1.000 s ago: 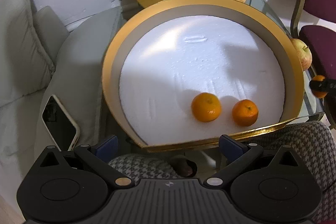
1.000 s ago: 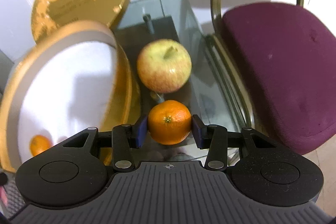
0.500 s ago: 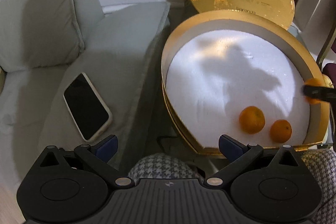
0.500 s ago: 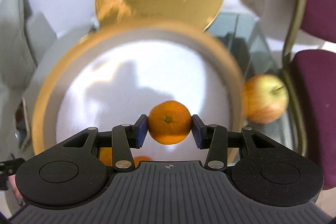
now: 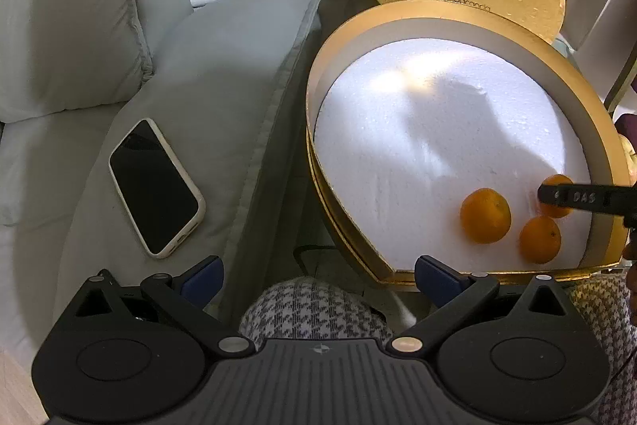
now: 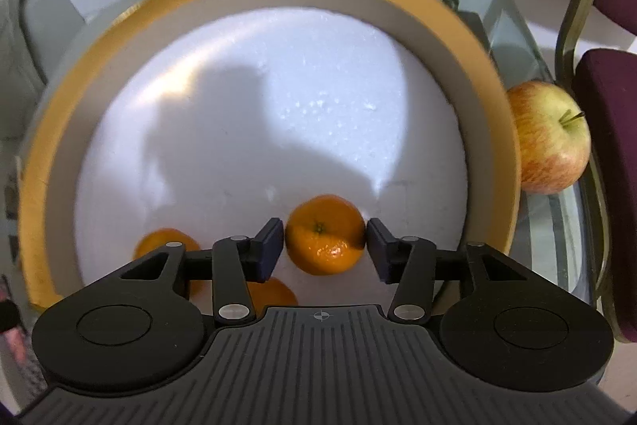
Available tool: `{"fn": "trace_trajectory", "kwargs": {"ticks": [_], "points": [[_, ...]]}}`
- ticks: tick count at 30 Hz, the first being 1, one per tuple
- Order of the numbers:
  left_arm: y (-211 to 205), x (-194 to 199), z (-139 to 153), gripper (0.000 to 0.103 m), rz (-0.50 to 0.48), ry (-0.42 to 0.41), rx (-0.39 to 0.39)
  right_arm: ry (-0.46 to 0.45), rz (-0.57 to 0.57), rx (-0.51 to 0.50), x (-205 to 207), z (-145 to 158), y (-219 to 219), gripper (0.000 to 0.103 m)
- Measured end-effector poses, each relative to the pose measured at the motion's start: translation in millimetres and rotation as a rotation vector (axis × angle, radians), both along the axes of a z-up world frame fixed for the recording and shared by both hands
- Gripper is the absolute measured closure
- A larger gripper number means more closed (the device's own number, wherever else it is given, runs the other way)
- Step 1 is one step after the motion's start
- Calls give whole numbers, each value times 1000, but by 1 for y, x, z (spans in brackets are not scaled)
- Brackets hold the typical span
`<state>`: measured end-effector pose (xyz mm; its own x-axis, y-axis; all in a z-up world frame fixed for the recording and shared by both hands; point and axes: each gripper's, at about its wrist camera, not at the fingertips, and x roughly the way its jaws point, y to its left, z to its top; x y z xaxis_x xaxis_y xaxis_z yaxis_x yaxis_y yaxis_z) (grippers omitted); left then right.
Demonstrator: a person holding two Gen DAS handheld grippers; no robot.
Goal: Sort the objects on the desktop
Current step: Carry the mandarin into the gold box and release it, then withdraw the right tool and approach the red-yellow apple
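Orange mandarin (image 6: 324, 234) just released: right tool (image 6: 325, 249) now parted with gaps either side, fruit sitting on the foam in the gold box (image 6: 493, 130) at 5 o'clock beside two others, left tool (image 5: 316, 275) wide and empty; apple (image 6: 547, 136) on the desk likely next.

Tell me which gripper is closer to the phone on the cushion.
Left. The left gripper hangs open just in front of the phone; the right gripper is off over the gold box, straddling a tangerine.
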<state>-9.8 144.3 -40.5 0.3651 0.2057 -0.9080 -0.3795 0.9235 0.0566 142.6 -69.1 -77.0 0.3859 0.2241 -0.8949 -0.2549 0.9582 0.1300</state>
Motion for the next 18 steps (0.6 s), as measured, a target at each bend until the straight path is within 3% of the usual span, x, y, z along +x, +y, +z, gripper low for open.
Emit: {"fn": "trace_trajectory", "kwargs": {"ticks": [3, 10, 18], "points": [[-3, -6, 3, 1, 1, -6, 7, -40, -22, 41, -3, 22, -17, 45], [-20, -23, 14, 1, -21, -24, 21, -104, -123, 158, -56, 69, -66, 39], [-51, -36, 28, 1, -78, -36, 67, -77, -183, 196, -112, 75, -105, 31]]}}
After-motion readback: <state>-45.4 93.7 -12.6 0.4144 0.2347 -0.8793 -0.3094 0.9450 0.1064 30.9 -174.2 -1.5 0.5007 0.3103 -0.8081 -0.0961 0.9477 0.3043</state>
